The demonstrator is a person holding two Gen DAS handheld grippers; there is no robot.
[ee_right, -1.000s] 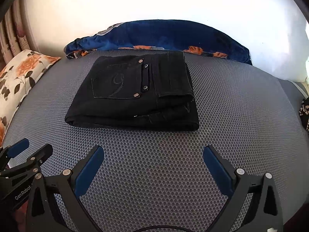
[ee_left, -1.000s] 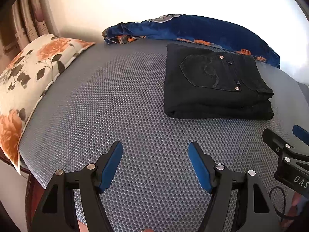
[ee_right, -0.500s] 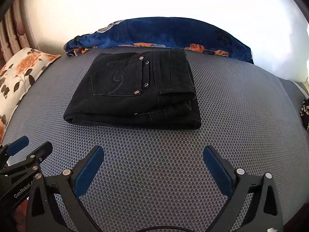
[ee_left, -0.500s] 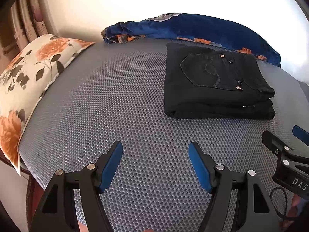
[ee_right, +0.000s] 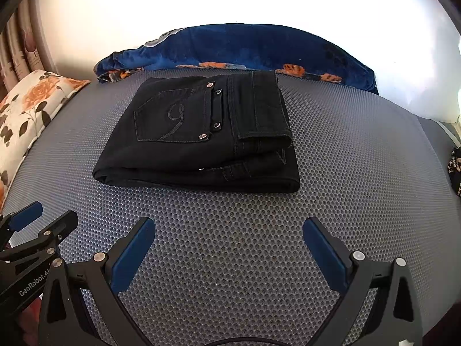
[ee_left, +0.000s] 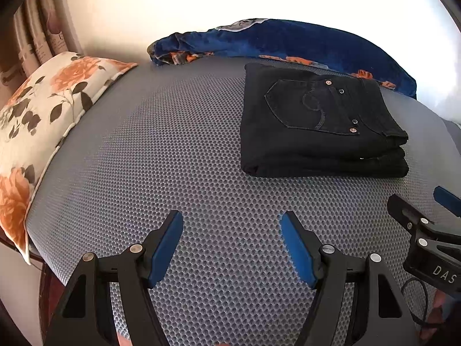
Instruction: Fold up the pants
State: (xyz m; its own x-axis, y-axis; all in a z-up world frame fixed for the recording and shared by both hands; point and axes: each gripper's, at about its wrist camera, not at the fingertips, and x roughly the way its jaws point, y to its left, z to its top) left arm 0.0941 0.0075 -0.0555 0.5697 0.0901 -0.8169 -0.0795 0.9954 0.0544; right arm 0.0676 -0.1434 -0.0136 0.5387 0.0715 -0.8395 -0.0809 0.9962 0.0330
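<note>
Pants (ee_right: 198, 135) lie folded in a stack on the mat (ee_right: 360, 187), toward its far side. Blanket (ee_right: 245, 49) is bunched behind them along the wall. Pillow (ee_left: 43, 115) sits at the mat's left edge. Left gripper (ee_left: 232, 230) and right gripper (ee_right: 229, 233) hover side by side over the near mat, short of the pants.

Black pants (ee_right: 201, 141), folded into a compact stack, back pocket up, on grey mat

White lettering "DAS" shows on the black body of the right gripper (ee_left: 426, 213), cut off at the picture's edge. "GenRobot.AI" runs along the black frame of the left gripper (ee_right: 43, 216).
</note>
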